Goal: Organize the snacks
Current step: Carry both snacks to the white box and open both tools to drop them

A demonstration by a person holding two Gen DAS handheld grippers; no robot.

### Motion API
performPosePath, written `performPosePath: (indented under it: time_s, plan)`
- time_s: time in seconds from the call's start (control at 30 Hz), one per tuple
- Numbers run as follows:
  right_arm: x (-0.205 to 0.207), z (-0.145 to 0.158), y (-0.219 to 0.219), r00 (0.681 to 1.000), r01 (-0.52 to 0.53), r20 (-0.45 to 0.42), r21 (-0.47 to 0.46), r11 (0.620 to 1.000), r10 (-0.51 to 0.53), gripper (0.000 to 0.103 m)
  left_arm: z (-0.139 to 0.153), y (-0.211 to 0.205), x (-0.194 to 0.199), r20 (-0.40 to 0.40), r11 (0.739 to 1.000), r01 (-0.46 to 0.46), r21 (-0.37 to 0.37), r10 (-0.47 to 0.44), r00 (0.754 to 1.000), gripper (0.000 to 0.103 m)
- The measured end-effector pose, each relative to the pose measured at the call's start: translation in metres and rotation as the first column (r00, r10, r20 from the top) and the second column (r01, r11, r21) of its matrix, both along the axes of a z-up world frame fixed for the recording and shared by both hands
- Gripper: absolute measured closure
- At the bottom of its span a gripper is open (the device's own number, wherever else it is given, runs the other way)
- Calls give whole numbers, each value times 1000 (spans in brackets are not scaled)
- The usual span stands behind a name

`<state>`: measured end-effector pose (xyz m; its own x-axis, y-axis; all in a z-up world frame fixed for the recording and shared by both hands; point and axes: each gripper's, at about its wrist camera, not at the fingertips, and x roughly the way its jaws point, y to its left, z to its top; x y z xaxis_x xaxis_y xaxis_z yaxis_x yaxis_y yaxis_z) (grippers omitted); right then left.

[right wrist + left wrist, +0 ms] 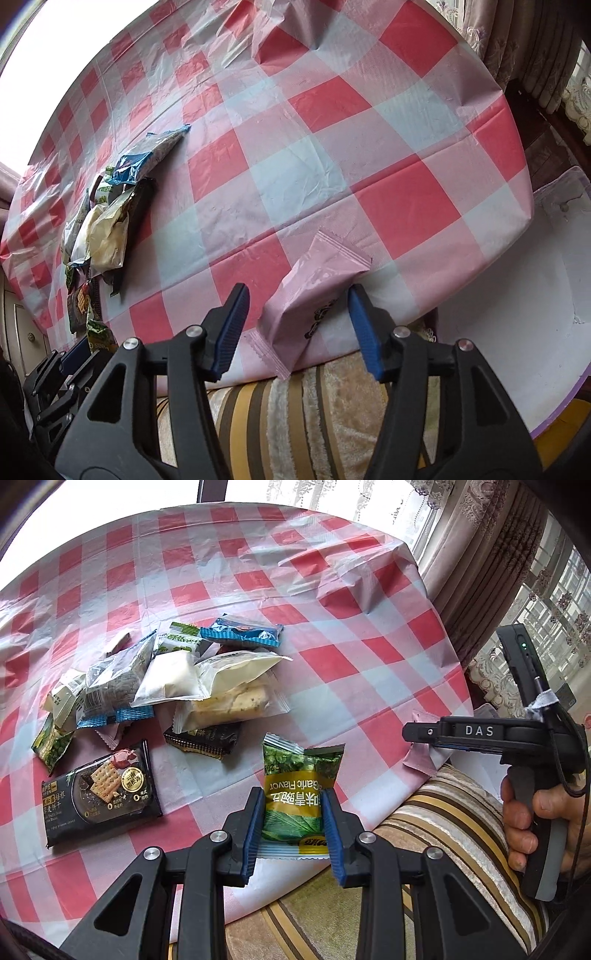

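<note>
My left gripper (293, 805) is shut on a green garlic-flavor pea packet (297, 794), held above the table's near edge. A pile of snack packets (166, 690) lies on the checked tablecloth to its left, with a black cracker packet (99, 794) in front. My right gripper (295, 317) is open, its fingers on either side of a pink packet (310, 299) that lies at the table's near edge. The right gripper also shows in the left wrist view (424, 734), with the pink packet (421, 760) under it. The pile shows in the right wrist view (107, 221) at far left.
The round table has a red, white and pink checked plastic cloth (332, 627). A striped cushion (443, 830) sits below the near edge. Curtains and windows (498, 572) stand at the right. A white surface (535, 295) lies right of the table.
</note>
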<state>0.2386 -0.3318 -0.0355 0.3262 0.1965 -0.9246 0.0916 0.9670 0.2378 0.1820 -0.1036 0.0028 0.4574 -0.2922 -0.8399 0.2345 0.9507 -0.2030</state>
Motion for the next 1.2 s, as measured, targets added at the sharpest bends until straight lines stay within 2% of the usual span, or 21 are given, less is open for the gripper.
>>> performPosePath:
  time_s: [0.07,0.1,0.2,0.4,0.53,0.8,1.03,1.13,1.2]
  plan:
    - [1,-1,3,1000,-14,8,-33,999,15,69,5,-7,1,10,1000,9,-6,-9,1000,71]
    - [0,-1,2,1000,-18,12,-14,1000,18,76,7,-11,1,14,1000,17,-6,-17,1000,71]
    - [-4,0,-6,999,-24,23,20,1000,24,78,11,-28,4,14,999,44,-11,-44,999,71]
    - [-22,20,-43,994,8,107,43,999,-13,79,17,-77,8,12,991,137,0,-137,991,71]
    - [-32,24,-81,990,58,132,7,998,-58,79,19,-118,12,4,977,211,-15,-211,977,71]
    - [-55,1,-156,981,176,89,4,984,-175,79,6,-209,20,-63,927,373,-27,-374,925,71]
    - [-61,-21,-180,975,215,57,26,976,-216,79,-12,-271,24,-130,893,450,-17,-449,884,70]
    - [-61,-26,-185,972,231,47,33,972,-232,76,-18,-282,25,-155,889,457,-27,-456,876,69]
    - [-63,-28,-189,969,243,44,28,970,-244,68,-21,-286,26,-174,890,455,-37,-454,874,66]
